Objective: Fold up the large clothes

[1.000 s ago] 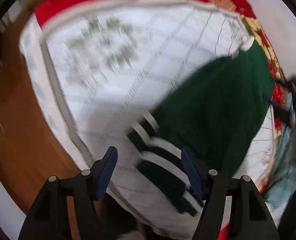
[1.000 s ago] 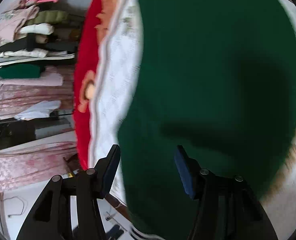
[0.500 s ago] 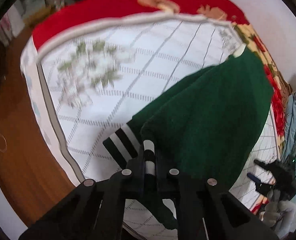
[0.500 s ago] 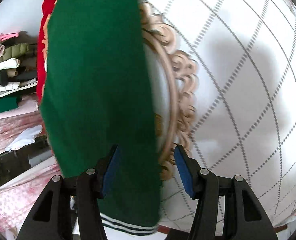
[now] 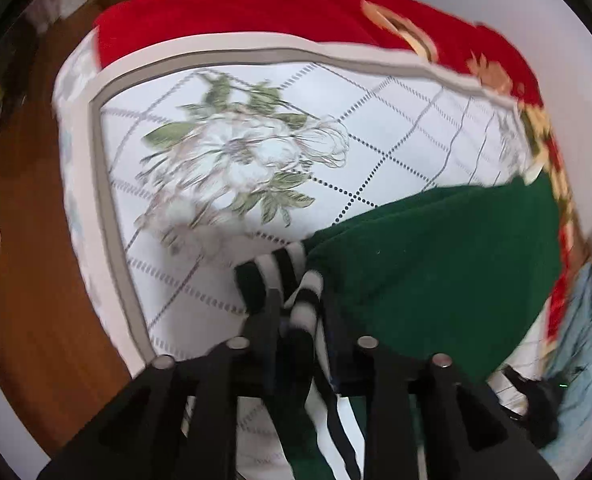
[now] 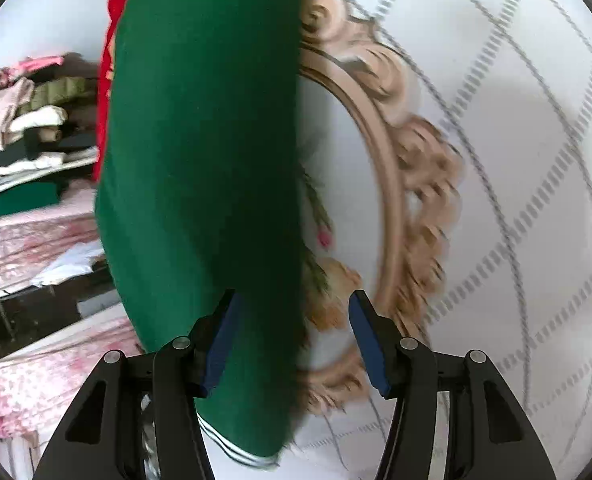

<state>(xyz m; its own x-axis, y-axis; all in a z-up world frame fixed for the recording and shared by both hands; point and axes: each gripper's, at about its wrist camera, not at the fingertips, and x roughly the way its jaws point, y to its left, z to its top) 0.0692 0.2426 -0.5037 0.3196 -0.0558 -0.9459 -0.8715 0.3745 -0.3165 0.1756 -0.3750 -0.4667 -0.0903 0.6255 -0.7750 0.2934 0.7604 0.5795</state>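
A dark green garment point(image 5: 436, 264) lies on a white quilted bedspread point(image 5: 376, 152) printed with a grey diamond grid and a pale flower. No box, basket or other container shows in either view; the only stored things are folded clothes point(image 6: 35, 128) stacked on a shelf at the far left of the right wrist view.

The left wrist view shows the garment's striped cuff point(image 5: 308, 292), black and white bands, standing up between the fingers of the left gripper point(image 5: 300, 320). The jaws are opening, yet the cuff sits tight between them and looks pinched. The picture is blurred there, so how firmly it is held is hard to tell. Beyond the bedspread's far edge lies a red blanket point(image 5: 255, 16), and brown wooden floor point(image 5: 27, 280) runs along the left. At the right edge sits a pale blue cloth point(image 5: 588, 320).

The right wrist view shows what the other does not: a tan scrolled oval frame point(image 6: 416, 184) printed on the bedspread, and the garment as a long folded band running from near to far, its striped hem point(image 6: 231, 448) at the near end. The right gripper point(image 6: 291, 340) stands open over the band's right edge, the left finger above the green cloth, the right finger above the bedspread, neither pressing on the cloth.

In the left view the garment's long axis runs from the cuff toward the far right.
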